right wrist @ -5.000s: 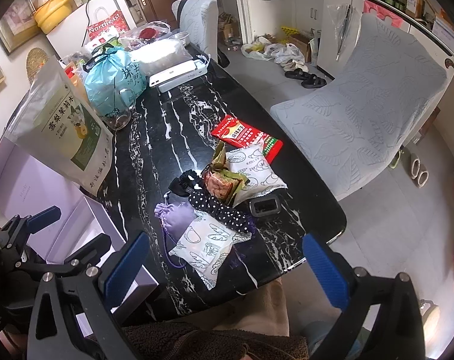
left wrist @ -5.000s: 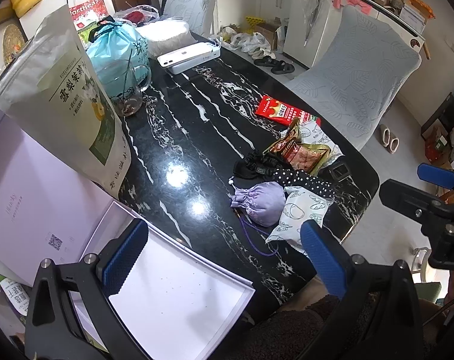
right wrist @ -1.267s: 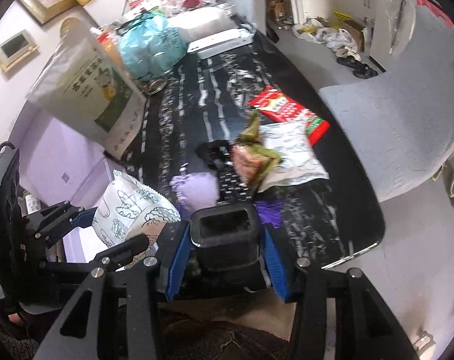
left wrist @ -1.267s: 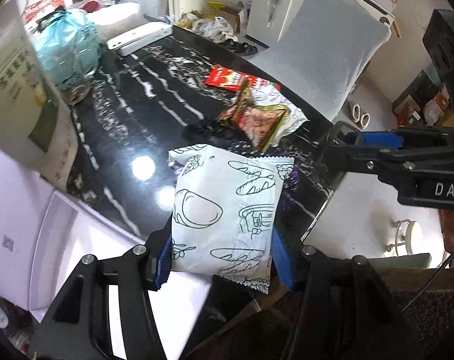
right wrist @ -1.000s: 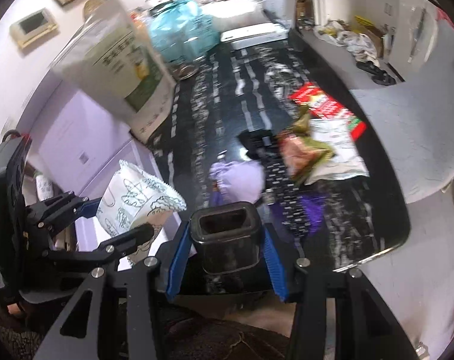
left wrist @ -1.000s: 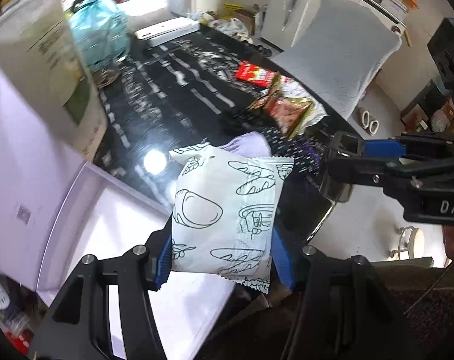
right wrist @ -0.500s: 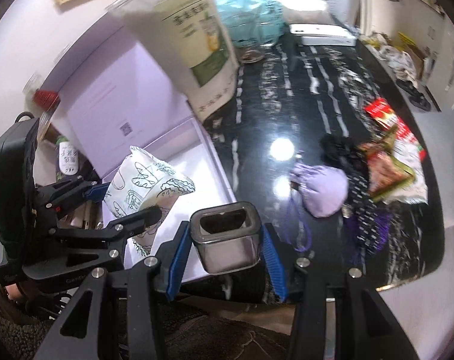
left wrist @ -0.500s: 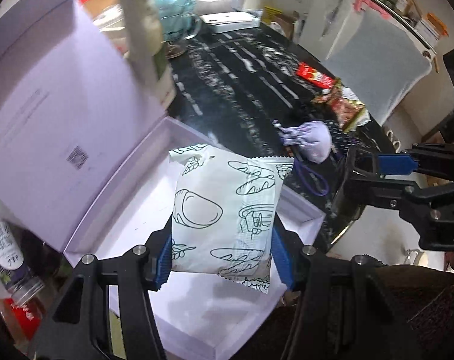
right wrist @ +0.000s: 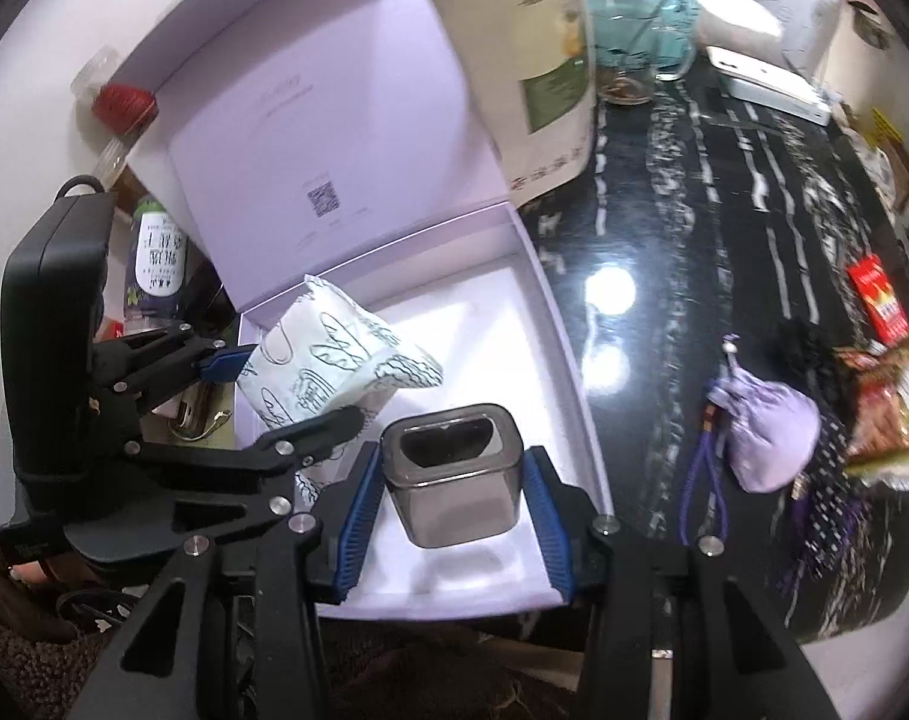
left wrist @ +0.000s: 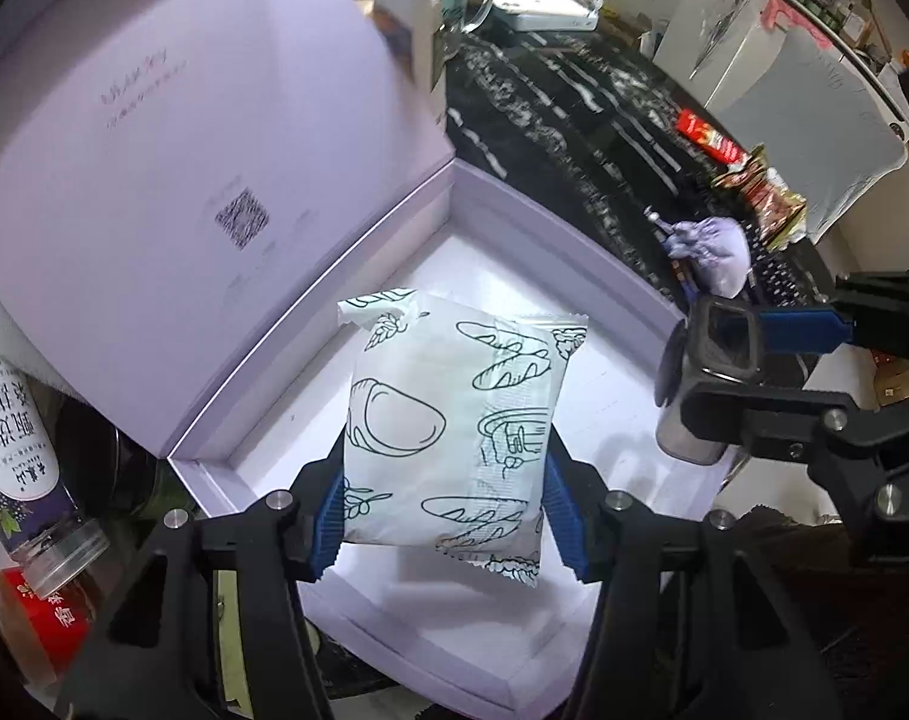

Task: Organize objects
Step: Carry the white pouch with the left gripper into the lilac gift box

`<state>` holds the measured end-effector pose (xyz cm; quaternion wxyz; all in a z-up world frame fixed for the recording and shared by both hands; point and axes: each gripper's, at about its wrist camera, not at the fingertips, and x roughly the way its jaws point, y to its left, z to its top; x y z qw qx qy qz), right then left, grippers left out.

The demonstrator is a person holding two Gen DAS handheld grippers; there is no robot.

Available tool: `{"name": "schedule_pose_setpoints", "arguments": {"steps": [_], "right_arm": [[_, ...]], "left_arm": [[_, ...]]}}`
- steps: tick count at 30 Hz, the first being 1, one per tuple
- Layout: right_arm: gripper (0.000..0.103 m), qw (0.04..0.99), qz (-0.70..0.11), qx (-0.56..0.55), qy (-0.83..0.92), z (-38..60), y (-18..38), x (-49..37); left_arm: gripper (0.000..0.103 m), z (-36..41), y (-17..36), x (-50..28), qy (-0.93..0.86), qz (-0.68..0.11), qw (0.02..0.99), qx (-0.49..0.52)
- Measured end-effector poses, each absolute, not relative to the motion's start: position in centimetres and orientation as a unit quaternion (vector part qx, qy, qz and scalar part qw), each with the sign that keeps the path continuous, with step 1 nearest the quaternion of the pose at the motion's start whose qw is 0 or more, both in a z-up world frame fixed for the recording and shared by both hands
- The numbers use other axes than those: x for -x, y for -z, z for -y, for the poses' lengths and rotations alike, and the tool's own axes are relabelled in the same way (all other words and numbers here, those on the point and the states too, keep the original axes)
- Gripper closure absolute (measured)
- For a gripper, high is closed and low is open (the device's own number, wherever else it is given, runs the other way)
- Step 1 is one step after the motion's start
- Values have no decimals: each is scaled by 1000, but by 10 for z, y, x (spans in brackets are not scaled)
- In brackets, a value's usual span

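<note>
We are partway through, by our reading: nothing lies in the lilac box [left wrist: 580,276] yet, but two things are about to go in. Our left gripper [left wrist: 443,513] is clamped on the white snack packet [left wrist: 454,420] printed with bread drawings, which hangs in the air straight ahead of its fingers, above the box's white floor and not touching it. Our right gripper [right wrist: 451,507] is closed around the small dark square tin [right wrist: 451,480], held upright between its blue pads, also over the box floor; in the left wrist view the tin sits off to the right of the packet, near the box's right wall. Still out on the black marble bench [right wrist: 694,192], well ahead and to the right of the right gripper, lie the lilac drawstring pouch [right wrist: 766,438], the black dotted cloth [right wrist: 826,480], the brown snack bag [right wrist: 880,420] and the red packet [right wrist: 880,300]; these, we judge, remain to be fetched, so most of the sorting is left. Compared with five seconds ago, both grippers then stood wide and empty over the bench, with the packet beside the pouch and the tin at the bench edge. Since half a second ago both loads have come further in over the box, whose open lid [left wrist: 154,138] now fills the view to the upper left of the left gripper.
</note>
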<state>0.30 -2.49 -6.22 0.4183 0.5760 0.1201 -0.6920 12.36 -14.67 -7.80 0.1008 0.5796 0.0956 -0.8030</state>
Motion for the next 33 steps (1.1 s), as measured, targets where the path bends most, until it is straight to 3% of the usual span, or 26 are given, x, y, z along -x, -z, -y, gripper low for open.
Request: {"name": "schedule_pose_setpoints", "arguments": {"steps": [16, 23, 33], "right_arm": [[55, 414, -168, -605, 659, 60, 93, -11], [41, 407, -193, -608, 654, 57, 95, -8], [41, 411, -205, -588, 666, 37, 75, -1]], "left_arm": [[49, 168, 102, -135, 790, -103, 112, -594], [49, 170, 98, -128, 792, -106, 117, -590], [48, 158, 88, -118, 795, -112, 122, -584]]}}
